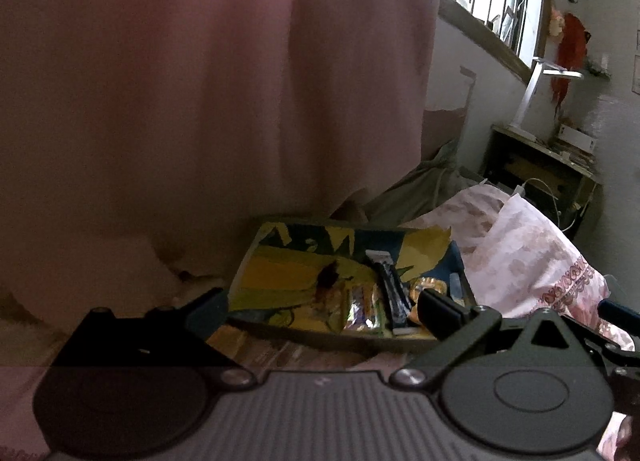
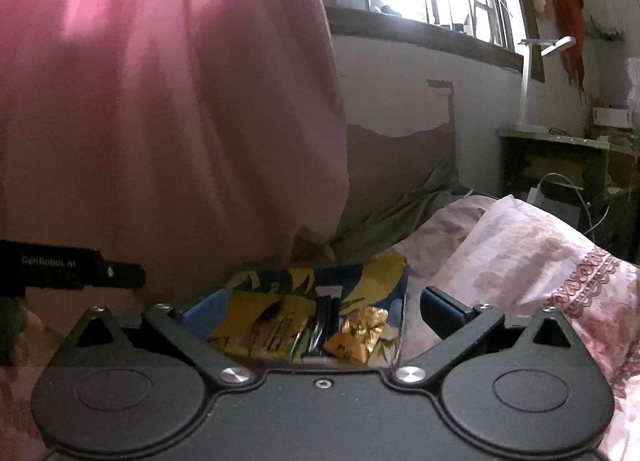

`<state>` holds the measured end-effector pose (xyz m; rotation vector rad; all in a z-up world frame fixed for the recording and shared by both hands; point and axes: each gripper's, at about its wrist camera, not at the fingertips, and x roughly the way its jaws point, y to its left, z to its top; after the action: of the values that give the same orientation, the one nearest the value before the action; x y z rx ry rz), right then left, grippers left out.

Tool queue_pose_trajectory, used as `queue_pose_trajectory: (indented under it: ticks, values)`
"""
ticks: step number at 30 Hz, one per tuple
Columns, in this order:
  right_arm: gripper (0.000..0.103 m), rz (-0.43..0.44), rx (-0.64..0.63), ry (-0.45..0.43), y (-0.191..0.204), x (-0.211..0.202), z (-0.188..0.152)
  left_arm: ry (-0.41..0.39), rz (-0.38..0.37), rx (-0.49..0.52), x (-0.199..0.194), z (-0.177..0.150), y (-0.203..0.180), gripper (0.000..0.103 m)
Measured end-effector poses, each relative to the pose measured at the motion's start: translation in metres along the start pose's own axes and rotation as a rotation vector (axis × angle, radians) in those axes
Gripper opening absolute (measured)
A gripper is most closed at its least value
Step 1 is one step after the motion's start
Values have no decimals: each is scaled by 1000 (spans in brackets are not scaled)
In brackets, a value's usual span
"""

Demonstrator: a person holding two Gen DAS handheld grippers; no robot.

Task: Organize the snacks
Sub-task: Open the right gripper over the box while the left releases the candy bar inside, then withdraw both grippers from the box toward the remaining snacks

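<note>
Beyond the black tongs (image 2: 322,311) with blue pads (image 2: 204,307) lies a yellow-and-blue leaf-patterned tray (image 2: 384,273) holding a gold wrapper (image 2: 362,327) and dark blue bar (image 2: 323,319); left hangs a pink curtain (image 2: 160,81), right a pink floral pillow (image 2: 540,261).

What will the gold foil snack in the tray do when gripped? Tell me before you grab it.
The gold foil snack looks crinkled, so the wrapper will probably crumple rather than stay stiff. Its shiny foil may slip between the pads. It seems small and light, lying loose beside the dark bar in the tray, so a push would likely slide it.
</note>
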<state>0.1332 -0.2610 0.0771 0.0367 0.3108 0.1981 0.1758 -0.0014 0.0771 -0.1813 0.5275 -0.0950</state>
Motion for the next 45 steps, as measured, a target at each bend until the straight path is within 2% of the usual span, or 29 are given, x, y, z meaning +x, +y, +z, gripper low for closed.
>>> queue_pose_trajectory:
  ticks: [12, 21, 31, 36, 45]
  values:
    - [102, 24, -31, 43, 26, -39, -25, 48, 56, 50, -34, -48, 35, 103]
    - [102, 70, -102, 114, 48, -46, -45, 102, 55, 94, -32, -77, 42, 103]
    - [102, 106, -127, 219, 57, -31, -62, 187, 33, 136, -15, -109, 42, 103]
    - [102, 104, -144, 271, 60, -20, -71, 217, 30, 161, -5, -114, 41, 103]
    - [102, 106, -130, 357, 61, 4, -83, 254, 29, 131, 15, -113, 46, 103]
